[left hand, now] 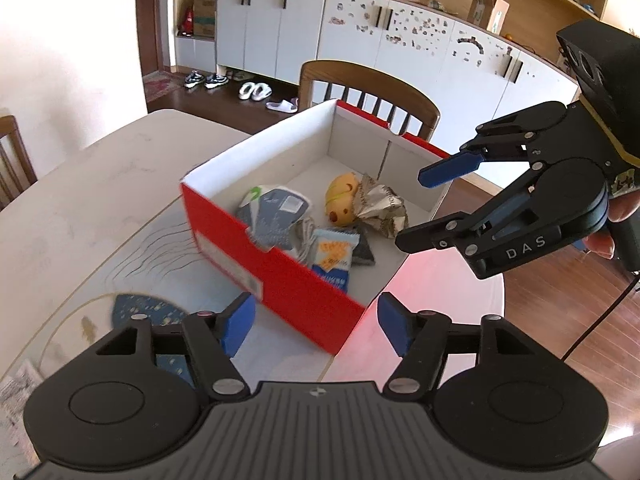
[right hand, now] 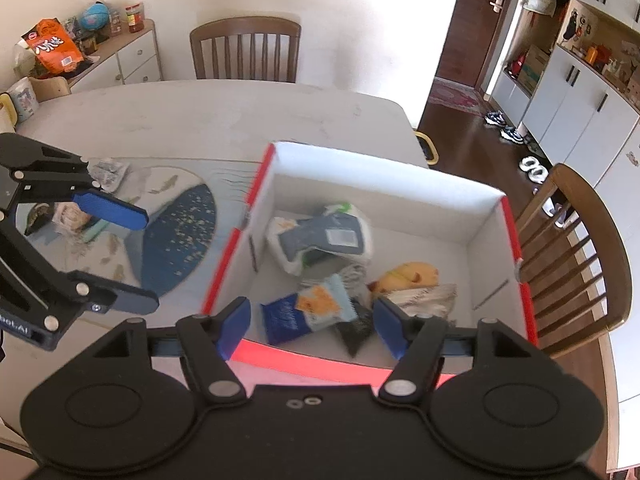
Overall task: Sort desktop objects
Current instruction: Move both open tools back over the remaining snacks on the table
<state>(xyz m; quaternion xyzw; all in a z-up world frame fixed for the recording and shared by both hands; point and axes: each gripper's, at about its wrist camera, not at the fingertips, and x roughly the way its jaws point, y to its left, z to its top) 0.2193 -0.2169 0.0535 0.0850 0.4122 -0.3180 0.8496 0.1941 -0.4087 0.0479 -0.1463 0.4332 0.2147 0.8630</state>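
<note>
Red box (right hand: 516, 240) on table (right hand: 200, 112), holding tissue pack (right hand: 320, 236), snack packet (right hand: 308, 308), yellow toy (right hand: 408, 276). More wrappers (right hand: 104, 172) outside on mat, likely awaiting sorting. Left gripper (left hand: 316, 330) and right gripper (right hand: 310, 324) spread wide, empty, poised for next pick.

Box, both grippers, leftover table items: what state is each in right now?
Box: open, no lid, partly filled.
Left gripper: open, empty.
Right gripper: open, empty, above the box.
Snack packets: on the table, outside the box.
</note>
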